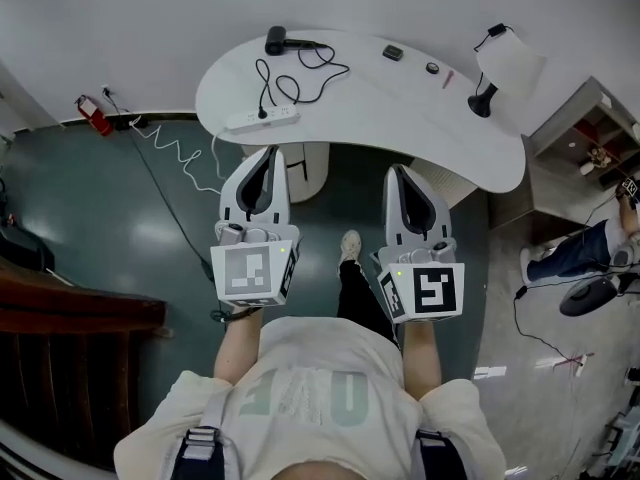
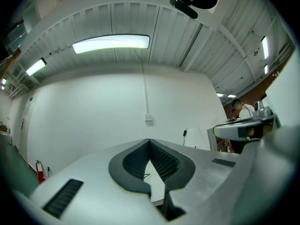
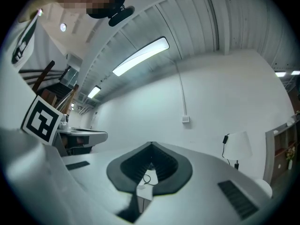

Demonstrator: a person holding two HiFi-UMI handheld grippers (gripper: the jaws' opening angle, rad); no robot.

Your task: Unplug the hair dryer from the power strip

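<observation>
Left gripper (image 1: 268,158): clenched, empty, short of counter (image 1: 400,118)
Right gripper (image 1: 398,173): clenched, empty
Hair dryer (image 1: 276,40): on counter's far edge, cord (image 1: 262,88) running to power strip (image 1: 263,119)

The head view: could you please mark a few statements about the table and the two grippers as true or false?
1. The hair dryer lies on the white table. True.
2. A black cord runs from the hair dryer to the power strip. True.
3. The left gripper is shut on the power strip. False: its jaws are together on nothing, and it is short of the table's near edge.
4. The lamp stands at the table's left end. False: it stands at the right end in the head view.
5. The right gripper has its jaws wide apart. False: they are together, with nothing between them.
</observation>
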